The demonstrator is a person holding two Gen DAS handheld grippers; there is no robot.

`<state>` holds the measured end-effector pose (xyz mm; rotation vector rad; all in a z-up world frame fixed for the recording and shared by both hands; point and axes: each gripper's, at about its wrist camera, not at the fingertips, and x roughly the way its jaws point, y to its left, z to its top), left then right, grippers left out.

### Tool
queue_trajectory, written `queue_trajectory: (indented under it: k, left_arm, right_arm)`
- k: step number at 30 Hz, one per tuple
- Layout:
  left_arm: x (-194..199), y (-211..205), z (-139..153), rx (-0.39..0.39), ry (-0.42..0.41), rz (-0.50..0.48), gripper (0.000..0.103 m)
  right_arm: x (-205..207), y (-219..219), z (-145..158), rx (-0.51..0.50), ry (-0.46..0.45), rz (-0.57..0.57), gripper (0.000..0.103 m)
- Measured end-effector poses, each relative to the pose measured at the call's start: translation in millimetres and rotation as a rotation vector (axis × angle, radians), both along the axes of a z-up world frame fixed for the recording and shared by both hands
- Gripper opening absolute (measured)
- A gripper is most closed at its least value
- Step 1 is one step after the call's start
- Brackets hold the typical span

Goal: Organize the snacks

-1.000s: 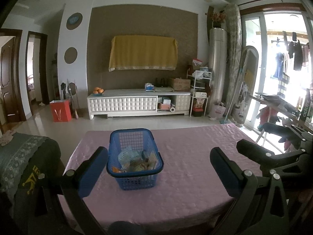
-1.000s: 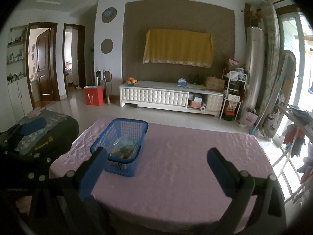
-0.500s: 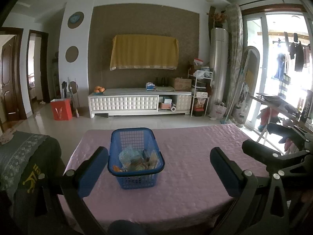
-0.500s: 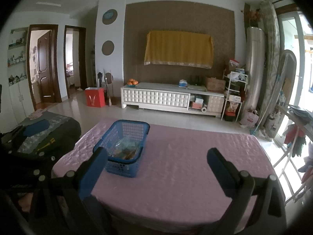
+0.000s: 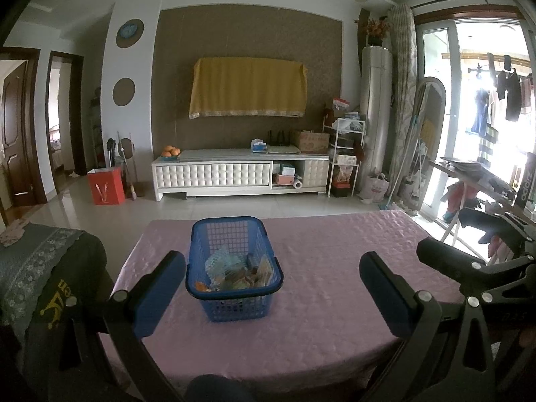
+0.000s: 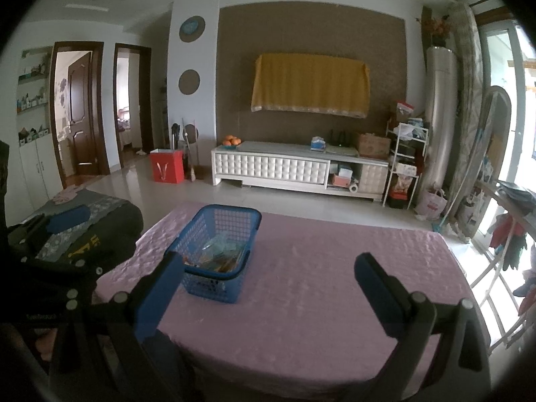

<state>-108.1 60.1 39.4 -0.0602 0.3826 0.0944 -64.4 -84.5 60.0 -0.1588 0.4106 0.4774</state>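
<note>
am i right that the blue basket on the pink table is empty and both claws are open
Not quite. The blue basket on the pink table is not empty: the left wrist view shows snack packets inside it. The rest holds: the left claw and right claw are both open, holding nothing.

Left tongs [image 5: 272, 274] and right tongs [image 6: 269, 276]: black linkage frames, silver screws, rounded blue fingertip pads [image 5: 160, 293]
</note>
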Motion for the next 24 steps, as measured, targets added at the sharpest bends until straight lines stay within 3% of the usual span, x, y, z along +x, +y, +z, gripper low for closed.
queue_trajectory:
  k: [24]
  left_arm:
    - [-2.4, 4.4, 3.9, -0.002, 0.003, -0.019, 0.103]
  right_arm:
    - [0.6, 0.5, 0.1, -0.004, -0.002, -0.008, 0.103]
